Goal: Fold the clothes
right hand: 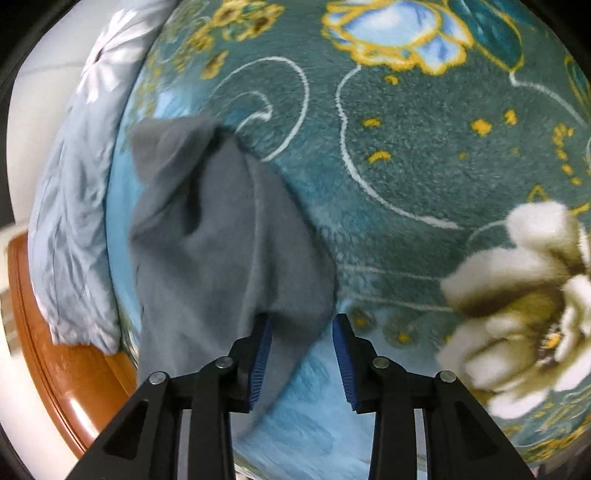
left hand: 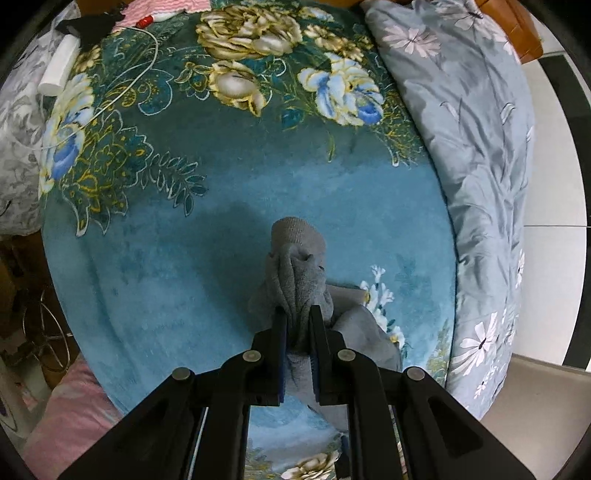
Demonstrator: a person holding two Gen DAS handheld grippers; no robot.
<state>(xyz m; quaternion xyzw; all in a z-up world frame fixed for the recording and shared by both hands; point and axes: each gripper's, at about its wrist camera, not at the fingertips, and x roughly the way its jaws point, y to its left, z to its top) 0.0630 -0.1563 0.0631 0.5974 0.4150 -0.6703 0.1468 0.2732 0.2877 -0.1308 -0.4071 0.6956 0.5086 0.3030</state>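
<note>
A small grey knitted garment [left hand: 295, 251] hangs bunched from my left gripper [left hand: 298, 312], which is shut on it just above the teal floral blanket [left hand: 166, 240]. Its lower part trails onto the blanket to the right. In the right wrist view the same grey garment [right hand: 221, 240] lies draped on the blanket [right hand: 406, 166], and one rounded edge reaches in between the fingers. My right gripper [right hand: 302, 321] stands open low over the blanket. The cloth is against its left blue pad, and the right pad is off it.
A grey-blue flowered quilt [left hand: 461, 129] lies along the bed's edge, above a wooden bed frame [right hand: 55, 362]. A white roll [left hand: 59, 70], a white cable [left hand: 140, 74] and pink cloth [left hand: 166, 9] sit at the blanket's far side. Tiled floor [left hand: 554, 166] lies beyond the quilt.
</note>
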